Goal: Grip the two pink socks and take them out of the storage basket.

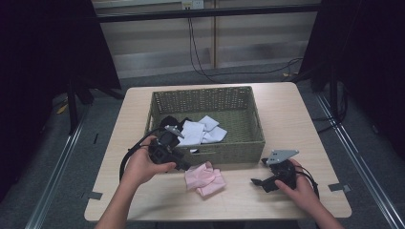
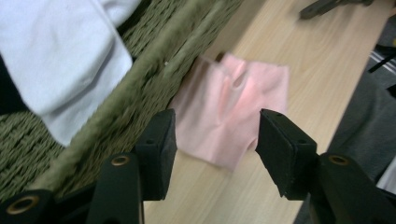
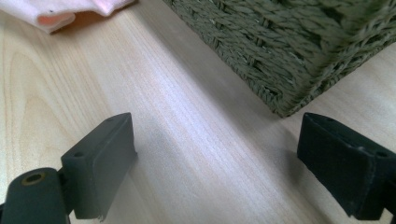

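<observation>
The left gripper view is smeared by motion, so the weave of the olive-green woven basket [image 2: 140,88] blurs there, and only a corner of the white folded cloths [image 2: 70,51] inside it makes the frame. From the high view the rectangular basket [image 1: 208,151] sits mid-table on the pale wooden table [image 1: 286,114]; it holds several white folded cloths [image 1: 203,131] and a black garment [image 1: 171,120], part of which is hidden behind the left hand-held gripper [image 1: 179,160], so its shape is hard to make out. The small pink cloth [image 1: 205,178] lies crumpled on the table, just outside the basket's near wall and touching it or nearly so. The left hand-held gripper [image 2: 212,149] hangs low over the near edge of the pink cloth [image 2: 233,112], jaws apart with nothing pressed between them. The right hand-held gripper [image 1: 260,182] rests well apart on the table's right; in its own view the right hand-held gripper [image 3: 215,163] stands wide open over bare wood, a basket corner [image 3: 289,56] ahead and the pink cloth [image 3: 60,11] cut off at the top edge.
</observation>
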Demonstrator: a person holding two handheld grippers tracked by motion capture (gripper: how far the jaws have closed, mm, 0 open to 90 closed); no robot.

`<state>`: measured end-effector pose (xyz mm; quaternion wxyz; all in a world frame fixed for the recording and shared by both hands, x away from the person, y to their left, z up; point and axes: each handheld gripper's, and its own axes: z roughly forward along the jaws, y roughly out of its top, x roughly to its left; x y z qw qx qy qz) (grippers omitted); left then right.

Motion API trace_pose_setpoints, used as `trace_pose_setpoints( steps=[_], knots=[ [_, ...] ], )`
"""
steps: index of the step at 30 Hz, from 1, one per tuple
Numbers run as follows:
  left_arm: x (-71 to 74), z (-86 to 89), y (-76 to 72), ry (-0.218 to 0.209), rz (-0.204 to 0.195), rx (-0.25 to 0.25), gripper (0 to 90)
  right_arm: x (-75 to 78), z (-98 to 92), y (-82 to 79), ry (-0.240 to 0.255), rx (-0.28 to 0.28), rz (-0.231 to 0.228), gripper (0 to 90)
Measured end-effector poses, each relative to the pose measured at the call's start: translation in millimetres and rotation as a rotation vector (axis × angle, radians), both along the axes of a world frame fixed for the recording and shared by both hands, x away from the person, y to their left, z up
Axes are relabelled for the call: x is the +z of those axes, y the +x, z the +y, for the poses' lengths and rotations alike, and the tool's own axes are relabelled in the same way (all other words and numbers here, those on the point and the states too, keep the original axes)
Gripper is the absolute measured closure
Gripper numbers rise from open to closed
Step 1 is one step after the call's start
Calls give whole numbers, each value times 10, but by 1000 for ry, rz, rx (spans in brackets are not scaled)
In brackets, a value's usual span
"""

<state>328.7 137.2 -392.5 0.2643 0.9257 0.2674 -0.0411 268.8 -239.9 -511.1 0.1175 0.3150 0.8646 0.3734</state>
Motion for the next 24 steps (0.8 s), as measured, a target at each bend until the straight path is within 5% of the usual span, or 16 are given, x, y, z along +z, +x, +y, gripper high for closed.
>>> trace_pose_setpoints(
  steps=[10, 24],
  knots=[
    [-276, 144, -57, -26, -5, 37, 449, 1, 1, -2, -2, -3, -1, 106],
    [-604, 263, -156, -23, -24, 24, 431, 0, 1, -4, -1, -5, -1, 106]
  ],
)
